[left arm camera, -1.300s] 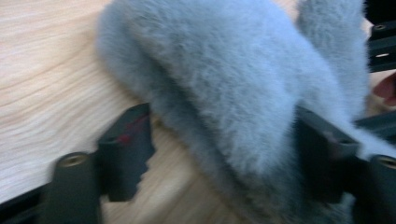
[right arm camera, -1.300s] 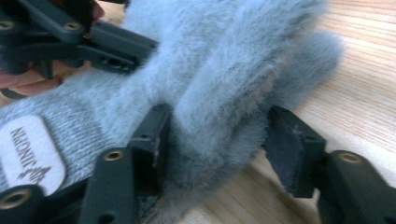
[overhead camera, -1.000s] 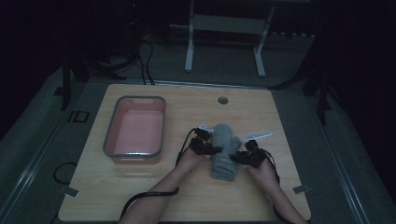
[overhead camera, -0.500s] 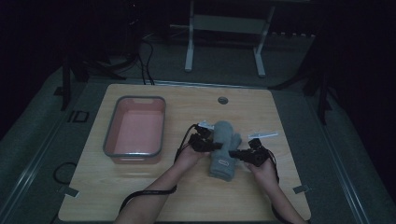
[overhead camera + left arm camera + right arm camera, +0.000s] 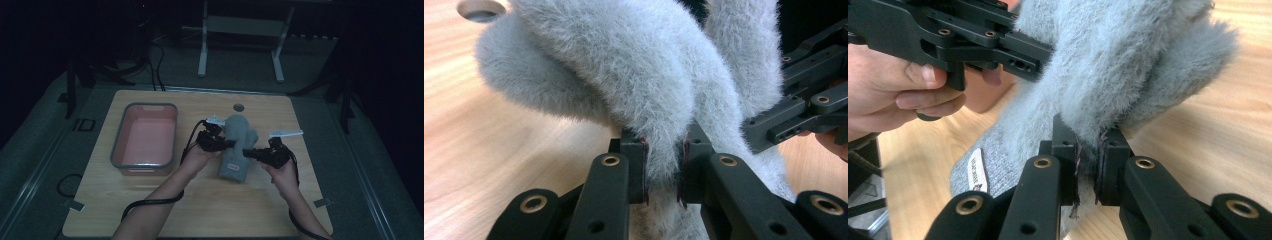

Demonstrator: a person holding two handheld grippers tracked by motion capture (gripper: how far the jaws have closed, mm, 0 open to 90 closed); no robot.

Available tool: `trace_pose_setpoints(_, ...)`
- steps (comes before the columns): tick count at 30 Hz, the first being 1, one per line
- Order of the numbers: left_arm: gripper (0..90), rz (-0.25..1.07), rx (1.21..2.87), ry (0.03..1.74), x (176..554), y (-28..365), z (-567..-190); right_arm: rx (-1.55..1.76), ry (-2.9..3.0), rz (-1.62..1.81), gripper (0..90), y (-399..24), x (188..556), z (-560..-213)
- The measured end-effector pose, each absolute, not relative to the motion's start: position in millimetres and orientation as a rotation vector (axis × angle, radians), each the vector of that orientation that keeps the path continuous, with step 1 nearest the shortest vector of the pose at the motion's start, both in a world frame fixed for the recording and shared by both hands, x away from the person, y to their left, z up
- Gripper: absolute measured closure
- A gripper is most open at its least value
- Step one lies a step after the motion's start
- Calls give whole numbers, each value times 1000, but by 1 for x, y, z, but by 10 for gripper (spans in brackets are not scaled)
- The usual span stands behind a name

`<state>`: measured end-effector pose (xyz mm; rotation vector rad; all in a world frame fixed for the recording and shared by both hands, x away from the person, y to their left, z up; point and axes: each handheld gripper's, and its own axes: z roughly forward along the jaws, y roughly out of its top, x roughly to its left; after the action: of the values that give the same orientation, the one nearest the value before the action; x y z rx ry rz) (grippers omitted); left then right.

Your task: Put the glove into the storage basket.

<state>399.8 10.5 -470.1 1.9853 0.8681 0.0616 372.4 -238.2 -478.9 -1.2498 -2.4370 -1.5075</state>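
A fuzzy grey mitten [image 5: 235, 150] hangs between both grippers above the wooden table [image 5: 200, 210], its cuff end low with a white label [image 5: 232, 164]. My left gripper [image 5: 227, 144] comes in from the left and is shut on a fold of the mitten's fur [image 5: 624, 65]; its jaws [image 5: 664, 170] pinch the pile tightly. From the right, my right gripper [image 5: 252, 154] is shut on the opposite side, its pads [image 5: 1088, 165] pressing the mitten [image 5: 1118, 60]. Each gripper view also shows the other gripper close by [image 5: 804, 105] [image 5: 963, 35].
A grey-rimmed pink tub [image 5: 116, 145] stands on the left part of the table. A round hole [image 5: 239, 107] sits near the far edge. Cables trail from both grippers toward the near edge. Dark floor and a stand's legs [image 5: 202, 50] lie beyond the table.
Both hands have risen and carried the mitten up off the table. The jaws have closed tighter onto the fur.
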Motion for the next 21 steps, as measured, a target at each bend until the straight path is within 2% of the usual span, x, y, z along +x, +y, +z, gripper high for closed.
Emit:
trace_pose_setpoints(13,792,132,1961,893,398,45,-439,-1157,-2424,-1562,828,-210,384,-454)
trace_pose_setpoints(21,791,191,1943,933,397,82,-408,-1061,-2437,-1597,828,-174,396,-426)
